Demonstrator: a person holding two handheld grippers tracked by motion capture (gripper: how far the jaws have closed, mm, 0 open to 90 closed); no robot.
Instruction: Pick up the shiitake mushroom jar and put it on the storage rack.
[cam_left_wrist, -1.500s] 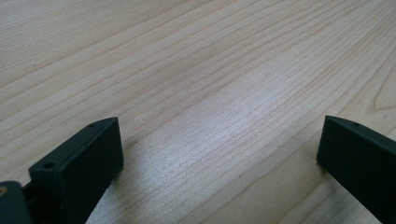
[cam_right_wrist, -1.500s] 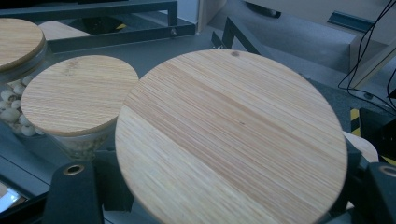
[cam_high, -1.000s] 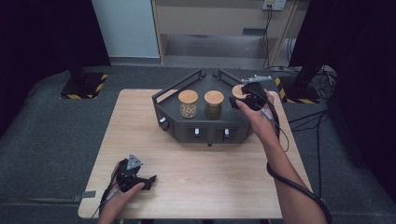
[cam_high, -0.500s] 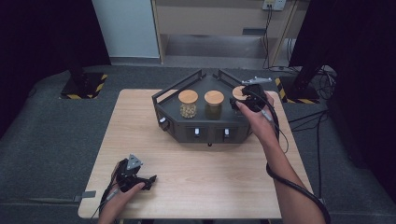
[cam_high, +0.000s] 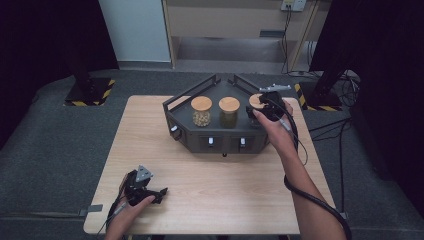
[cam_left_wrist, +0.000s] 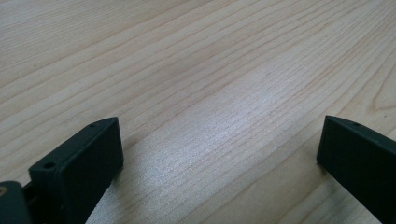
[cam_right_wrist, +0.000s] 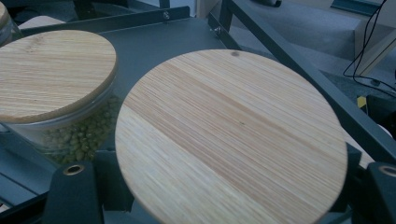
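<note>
**Right gripper clamped on third jar, jar not yet off the rack**

The wooden table (cam_high: 210, 190) carried a dark angular rack (cam_high: 220, 137) at its far middle. Three glass jars with round wooden lids stood in a row on the rack's deck: the left jar (cam_high: 201, 111) with pale contents, the middle jar (cam_high: 229, 111) with green peas, and the right-hand jar (cam_high: 256, 102) at the rack's right end.

The right gripper (cam_high: 260, 111) sat at the right-hand jar. In the right gripper view the jar's wooden lid (cam_right_wrist: 231, 140) lay just above and between the two black jaws, which were closed in on the jar below the lid. Grasp judged made. The jar appeared to be seated on the deck beside the pea jar (cam_right_wrist: 56, 93); lift judged still outstanding.

The left gripper (cam_high: 155, 192) rested on the table's near left corner, well apart from the rack. Its jaws stood spread, bare wood grain (cam_left_wrist: 219, 93) between them, holding nothing.
</note>
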